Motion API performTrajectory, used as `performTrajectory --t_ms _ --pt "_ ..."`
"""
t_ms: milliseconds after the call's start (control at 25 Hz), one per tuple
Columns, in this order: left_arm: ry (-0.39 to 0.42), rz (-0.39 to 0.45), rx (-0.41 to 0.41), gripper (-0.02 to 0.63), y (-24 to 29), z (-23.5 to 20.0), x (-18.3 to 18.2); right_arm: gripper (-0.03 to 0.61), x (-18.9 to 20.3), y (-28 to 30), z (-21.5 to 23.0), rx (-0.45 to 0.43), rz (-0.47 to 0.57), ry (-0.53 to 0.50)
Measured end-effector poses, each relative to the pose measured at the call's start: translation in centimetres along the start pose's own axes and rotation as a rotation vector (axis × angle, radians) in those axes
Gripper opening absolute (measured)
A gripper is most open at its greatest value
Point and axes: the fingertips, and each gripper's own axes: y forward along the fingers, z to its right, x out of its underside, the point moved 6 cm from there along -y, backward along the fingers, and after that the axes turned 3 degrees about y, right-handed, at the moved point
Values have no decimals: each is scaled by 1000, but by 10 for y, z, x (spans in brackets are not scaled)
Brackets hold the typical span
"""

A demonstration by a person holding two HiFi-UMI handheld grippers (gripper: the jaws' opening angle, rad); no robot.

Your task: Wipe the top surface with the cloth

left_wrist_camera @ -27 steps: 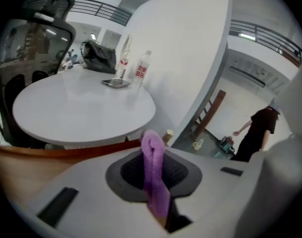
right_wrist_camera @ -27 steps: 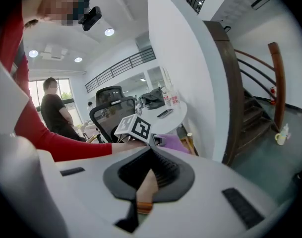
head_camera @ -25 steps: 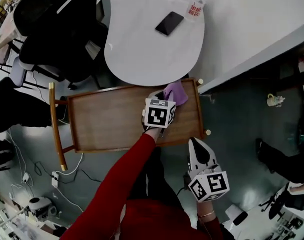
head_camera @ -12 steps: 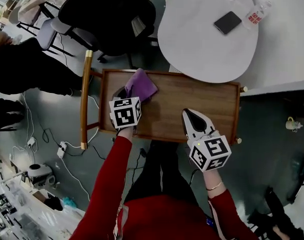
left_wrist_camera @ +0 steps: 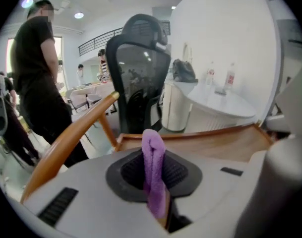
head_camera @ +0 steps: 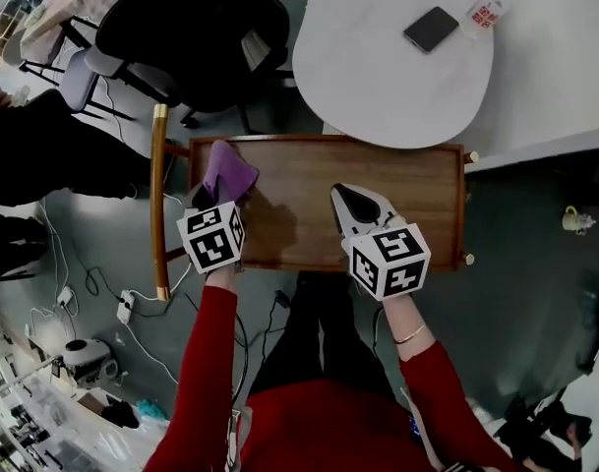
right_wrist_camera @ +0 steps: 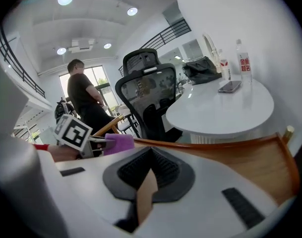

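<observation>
Purple cloth [head_camera: 227, 170] at the wooden top's [head_camera: 309, 180] ten o'clock corner
Red-sleeved left arm [head_camera: 203, 362] reaches forward, its left gripper [head_camera: 209, 197] clamped on the cloth. The right gripper [head_camera: 355, 205] is over the centre, jaws together, empty.

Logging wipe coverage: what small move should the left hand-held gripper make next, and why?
Probably drag the cloth rightward along the wooden top: the left hand-held gripper holds it at the top's far-left corner, with bare wood stretching right.

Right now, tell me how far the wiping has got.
Done: cannot tell; the wooden top shows no wipe marks. In hand: left gripper shut on the purple cloth, at the top's left end. Left: likely the stretch toward the right gripper, shut, empty.
</observation>
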Motion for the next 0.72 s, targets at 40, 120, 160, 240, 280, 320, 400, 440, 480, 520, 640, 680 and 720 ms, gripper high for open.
performTrajectory --t_ms 40,120,160,240,280,320,400,440,480,520,640,680,720 --pt "5 34 71 52 -13 16 -9 11 -1 -6 2 18 12 11" --pt "31 95 260 52 -43 64 -27 11 0 -30 14 68 38 38" --pt "48 115 371 52 -56 96 -36 11 1 -47 23 106 55 57" --pt "64 132 600 52 -74 167 -47 11 7 -93 47 212 99 107" --pt "65 129 705 52 -80 204 -51 11 11 -120 59 276 123 132" --pt "69 122 797 52 -85 240 -53 11 15 -147 70 343 146 156" --pt "76 99 943 52 -91 304 -55 11 25 -192 86 459 185 199" --pt "71 79 998 52 -92 330 -53 11 30 -209 92 500 200 217" --pt "61 53 1038 52 -92 354 -50 11 36 -222 97 529 211 231" --pt "54 24 1062 52 -91 374 -45 11 41 -232 100 547 217 241" --pt "103 -42 1023 52 -76 408 -30 11 49 -243 103 558 208 248" --pt "131 -57 991 52 -69 410 -26 11 49 -241 102 552 200 244" --pt "152 -70 958 52 -61 409 -22 11 49 -238 102 543 192 237"
